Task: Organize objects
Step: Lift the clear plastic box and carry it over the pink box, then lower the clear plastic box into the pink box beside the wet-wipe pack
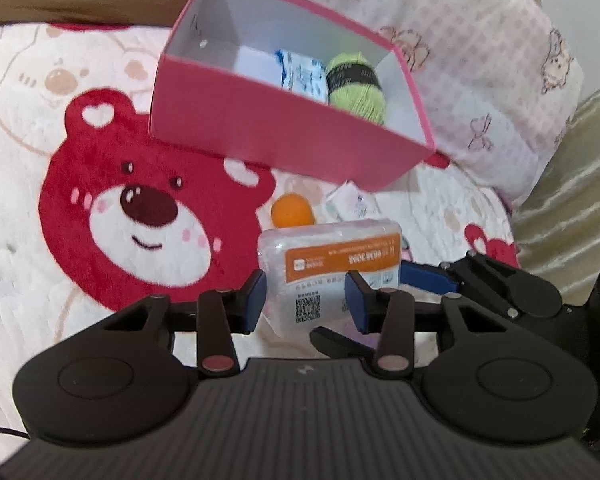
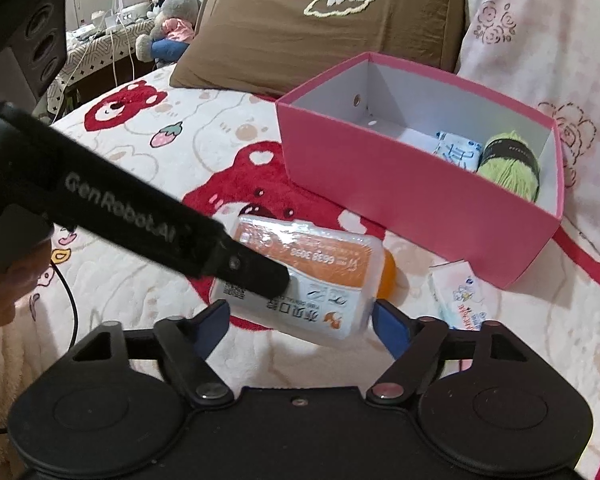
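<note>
A clear plastic mask pack (image 1: 332, 268) with an orange label hangs just above the bear blanket. My left gripper (image 1: 306, 300) is shut on the pack's near end, its blue pads pressing on both sides. In the right wrist view one black left finger (image 2: 252, 272) lies across the mask pack (image 2: 300, 280). My right gripper (image 2: 300, 320) straddles the same pack, its blue pads touching the two ends. The open pink box (image 1: 260, 128) stands just behind and holds a green yarn ball (image 1: 356, 80) and a blue-white packet (image 1: 300, 72).
An orange ball (image 1: 292, 210) and a small tissue packet (image 1: 350, 200) lie on the blanket between the pack and the pink box (image 2: 400, 200). A brown pillow (image 2: 320, 20) and a pink patterned pillow (image 1: 480, 60) rise behind the box. A person's hand (image 2: 4, 288) shows at the left.
</note>
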Demonstrator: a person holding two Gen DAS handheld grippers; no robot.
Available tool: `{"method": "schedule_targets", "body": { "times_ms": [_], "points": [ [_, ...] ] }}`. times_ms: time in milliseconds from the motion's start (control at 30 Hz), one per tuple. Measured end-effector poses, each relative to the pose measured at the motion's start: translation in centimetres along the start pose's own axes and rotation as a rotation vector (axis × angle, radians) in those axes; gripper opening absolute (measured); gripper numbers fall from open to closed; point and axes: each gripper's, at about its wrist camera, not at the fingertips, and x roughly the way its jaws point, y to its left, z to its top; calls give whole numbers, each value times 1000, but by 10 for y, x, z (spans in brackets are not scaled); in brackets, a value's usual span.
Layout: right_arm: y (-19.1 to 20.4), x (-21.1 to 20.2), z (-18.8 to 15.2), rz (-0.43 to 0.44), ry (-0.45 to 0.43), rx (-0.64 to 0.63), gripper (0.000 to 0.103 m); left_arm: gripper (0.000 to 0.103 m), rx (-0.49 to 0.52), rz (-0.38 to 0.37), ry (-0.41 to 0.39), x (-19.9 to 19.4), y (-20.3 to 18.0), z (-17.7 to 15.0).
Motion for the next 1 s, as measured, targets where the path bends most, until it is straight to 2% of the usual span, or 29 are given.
{"method": "schedule_targets", "body": {
  "times_ms": [200, 367, 567, 767, 1000],
  "points": [
    [-10, -9, 7, 11, -25, 6, 68, 41, 13, 19, -34, -7, -9, 12],
    [-17, -14, 16, -7, -45, 21, 66, 41, -20, 12, -14, -7, -14, 11],
    [-18, -18, 19, -23, -59, 19, 65, 41, -22, 27, -39, -12, -21, 14],
    [-26, -30, 37, -1, -90, 25, 58, 41, 16, 39, -55, -29, -30, 43],
    [-41, -28, 75, 45, -88, 39, 53, 42, 71, 135, -37, -34, -51, 86]
  ]
}}
